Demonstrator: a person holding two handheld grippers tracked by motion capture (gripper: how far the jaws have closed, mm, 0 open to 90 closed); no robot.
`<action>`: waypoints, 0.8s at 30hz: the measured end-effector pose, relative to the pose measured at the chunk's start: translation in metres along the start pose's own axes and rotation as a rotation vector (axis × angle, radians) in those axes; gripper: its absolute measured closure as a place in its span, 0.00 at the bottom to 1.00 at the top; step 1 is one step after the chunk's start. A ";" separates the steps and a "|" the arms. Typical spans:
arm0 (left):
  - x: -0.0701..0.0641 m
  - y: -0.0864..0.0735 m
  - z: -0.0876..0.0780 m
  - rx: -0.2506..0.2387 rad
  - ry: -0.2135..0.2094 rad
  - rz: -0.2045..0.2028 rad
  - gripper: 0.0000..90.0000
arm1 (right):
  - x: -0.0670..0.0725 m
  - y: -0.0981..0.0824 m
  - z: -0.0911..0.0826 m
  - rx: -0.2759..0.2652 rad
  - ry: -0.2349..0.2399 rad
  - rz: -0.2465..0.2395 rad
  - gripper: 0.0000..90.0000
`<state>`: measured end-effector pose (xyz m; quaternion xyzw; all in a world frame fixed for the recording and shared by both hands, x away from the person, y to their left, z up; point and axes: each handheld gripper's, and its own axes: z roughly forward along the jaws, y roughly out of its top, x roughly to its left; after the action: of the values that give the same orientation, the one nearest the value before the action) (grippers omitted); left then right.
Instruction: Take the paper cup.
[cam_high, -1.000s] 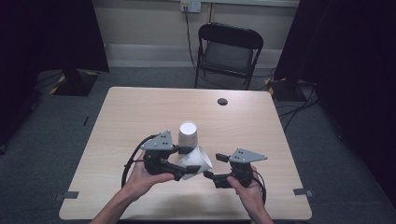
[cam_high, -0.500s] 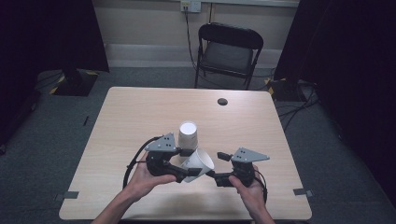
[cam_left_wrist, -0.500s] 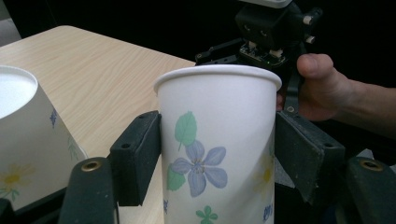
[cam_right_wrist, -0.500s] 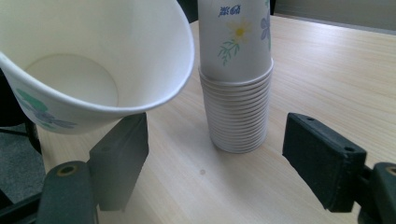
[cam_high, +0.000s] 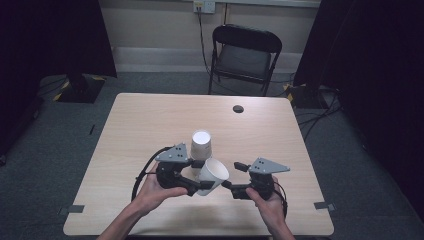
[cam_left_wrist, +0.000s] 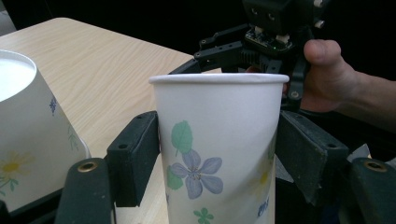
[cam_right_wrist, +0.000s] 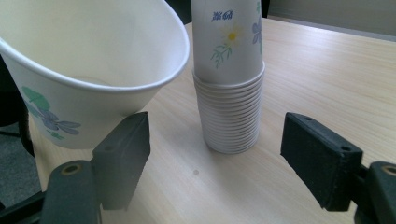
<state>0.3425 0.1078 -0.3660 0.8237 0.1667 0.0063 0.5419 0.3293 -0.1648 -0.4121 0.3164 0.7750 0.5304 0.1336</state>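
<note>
Light wood-grain table (cam_high: 150, 125) on grey carpet; black folding chair (cam_high: 244, 55) behind it, dark curtains either side, wall socket above. Small dark round object (cam_high: 238, 108) near the far edge. Left gripper (cam_high: 202, 185) clamped on a floral paper cup (cam_high: 212, 175), tilted, mouth toward the right gripper (cam_high: 231, 176), whose jaws stand wide, empty. Stack of inverted paper cups (cam_high: 201, 145) just beyond.

The light wood-grain table (cam_high: 150, 125) carries an upside-down stack of flower-printed paper cups (cam_high: 201, 145) standing near its middle toward the person's side, and, well apart near the far edge, a small dark round thing (cam_high: 238, 108), possibly a cap or lid.
</note>
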 end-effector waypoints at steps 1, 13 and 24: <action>0.000 0.000 0.000 0.001 0.001 0.002 0.34 | 0.000 0.000 -0.001 -0.004 -0.002 0.001 0.27; -0.001 -0.001 0.003 0.015 0.008 0.015 0.33 | -0.002 0.008 -0.010 -0.045 -0.026 -0.001 0.27; -0.002 -0.002 0.008 0.024 0.000 0.015 0.32 | -0.002 0.009 -0.013 -0.056 -0.027 0.006 0.29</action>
<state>0.3416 0.1011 -0.3702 0.8313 0.1607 0.0086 0.5320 0.3270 -0.1737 -0.3995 0.3220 0.7570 0.5479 0.1516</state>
